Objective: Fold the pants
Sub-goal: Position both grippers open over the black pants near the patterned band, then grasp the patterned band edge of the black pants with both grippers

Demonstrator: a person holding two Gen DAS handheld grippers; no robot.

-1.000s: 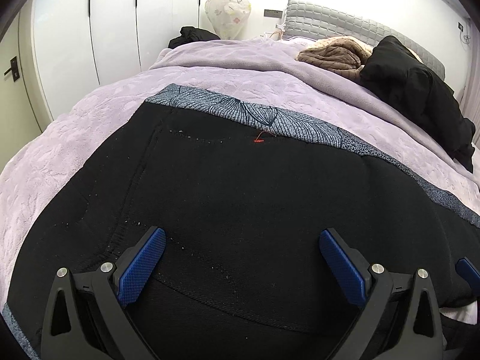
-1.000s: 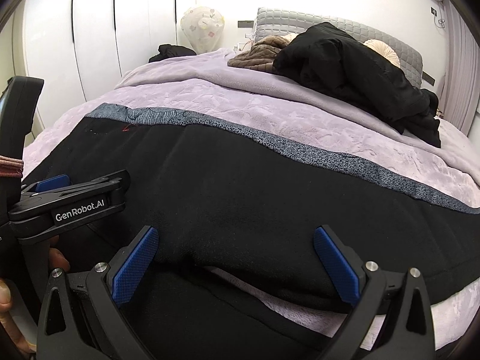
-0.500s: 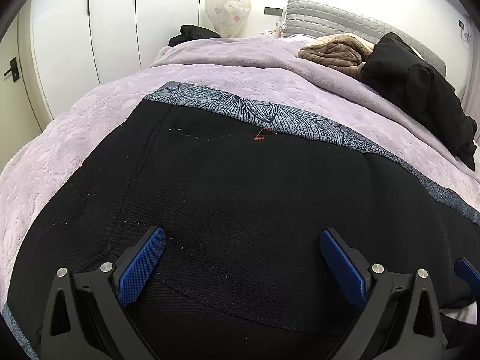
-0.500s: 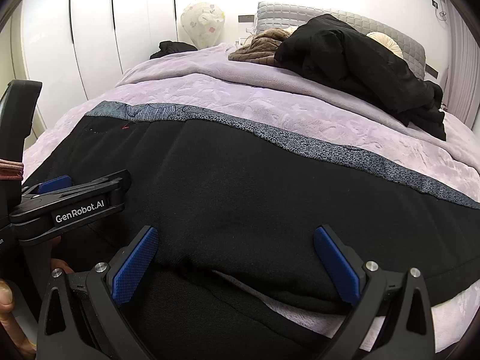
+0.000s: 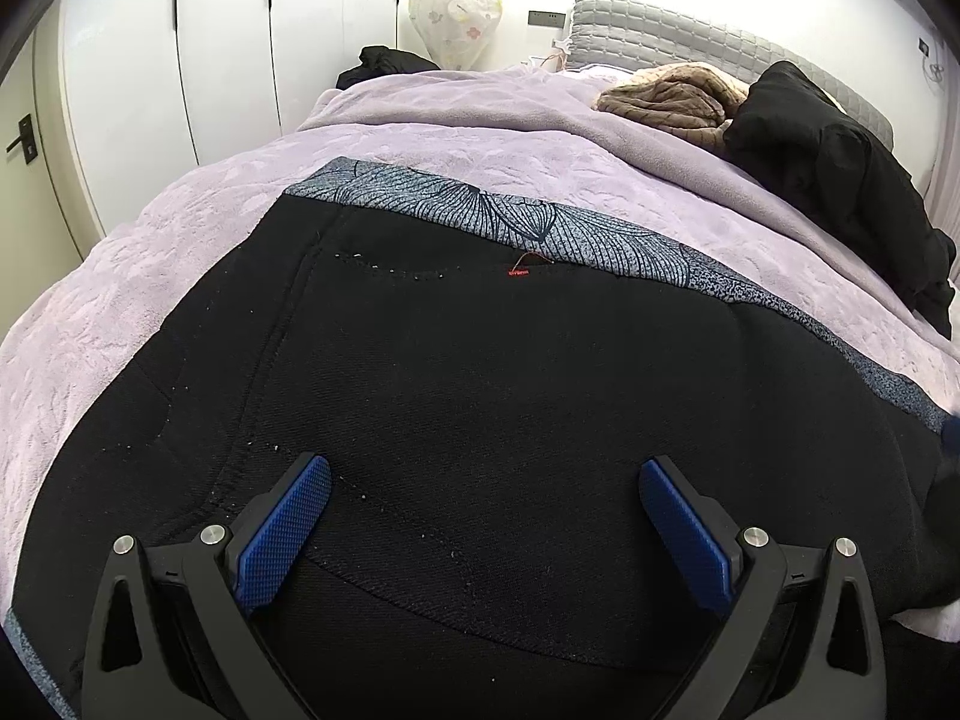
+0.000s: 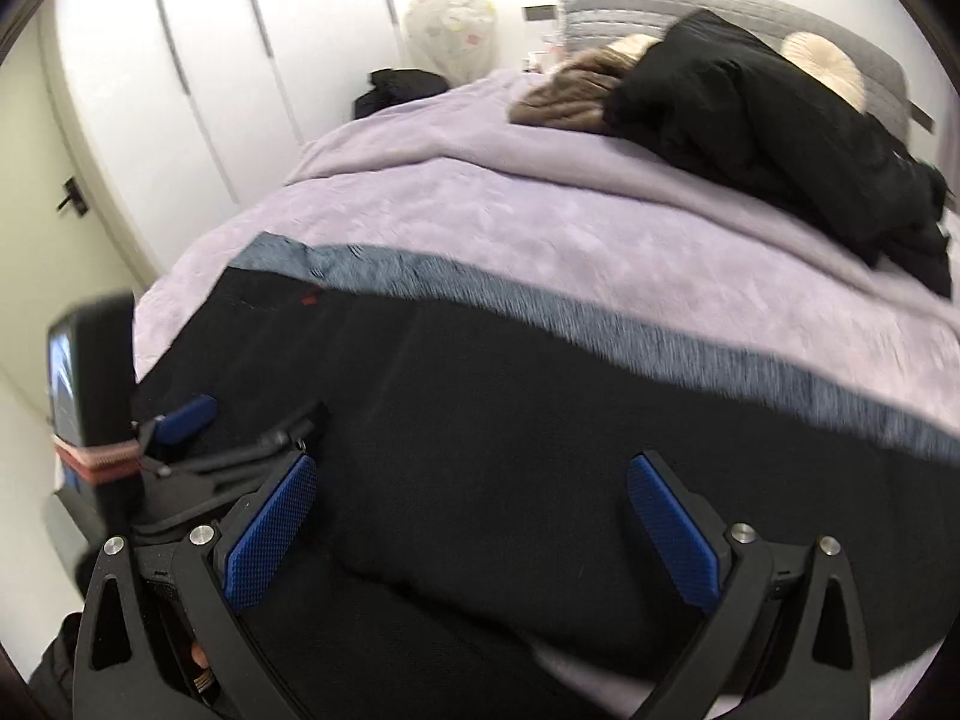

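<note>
Lavender bedding (image 5: 420,138) covers a bed that fills both views, with white wardrobe doors (image 5: 228,48) at upper left and a grey padded headboard (image 5: 660,30) at upper right. Black pants (image 5: 480,420) lie spread flat across the lower half of each frame, resting on a grey patterned cloth (image 5: 480,216) whose far edge shows as a band above them. A seam with pale stitch dots and a small red tag (image 5: 519,271) mark the waist region in the left wrist view, so the long axis of the pants appears to run from centre left toward lower right, down the leg. Left gripper (image 5: 483,519) is spread wide with both blue pads clear of each other and nothing between them, poised just over the fabric near the seam. Right gripper (image 6: 474,519) is likewise spread wide and empty, above the leg portion (this view is motion-blurred, so fine contact cannot be judged); the left gripper also appears at its left edge, just beside it. A black jacket (image 5: 840,180) and a brown blanket (image 5: 666,96) lie well apart near the headboard. Judged from the layout, no fold is yet made; the near edge of the pants lies directly below both grippers, the left nearer the waist.
</note>
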